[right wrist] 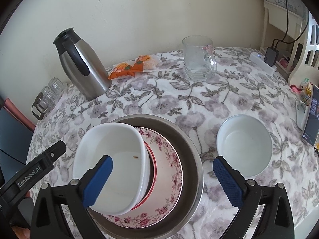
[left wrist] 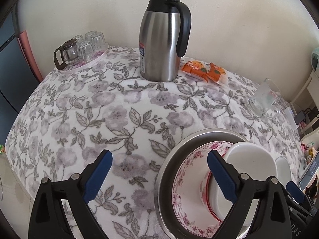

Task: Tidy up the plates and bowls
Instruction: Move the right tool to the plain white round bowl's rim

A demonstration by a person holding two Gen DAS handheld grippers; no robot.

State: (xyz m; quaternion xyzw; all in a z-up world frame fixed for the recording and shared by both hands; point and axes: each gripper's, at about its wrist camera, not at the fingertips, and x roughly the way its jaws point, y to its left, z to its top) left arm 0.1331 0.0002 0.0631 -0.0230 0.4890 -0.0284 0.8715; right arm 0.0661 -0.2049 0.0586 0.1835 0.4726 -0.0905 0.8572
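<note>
Both hand-held grippers stand wide open and grip nothing. In the right wrist view the right hand-held gripper (right wrist: 162, 173) hovers over the stack, its left pad in front of the white square-ish bowl (right wrist: 111, 159) and its right pad above bare cloth between the stack and the loose white round bowl (right wrist: 244, 146). The left hand-held gripper (left wrist: 159, 171) hangs over the cloth at the stack's left side, with one pad in front of the floral plate (left wrist: 185, 189).

The stack sits at the near edge of the tabletop (left wrist: 119, 107): a steel basin (right wrist: 189, 149) at the bottom, the floral plate inside it, a red-rimmed dish (right wrist: 152, 167) on that, and the square-ish bowl on top, tilted and off-centre toward the left.

As I read it, the round bowl is the one piece left outside, well apart to the right. To nest it well, the right gripper should take it by the near rim, one pad inside and one outside, and lift it straight up. The tilted top bowl probably needs levelling first, or the next bowl may rock. The left gripper could steady the basin rim meanwhile. Soft cloth may drag, so lifting seems safer than sliding.
</note>
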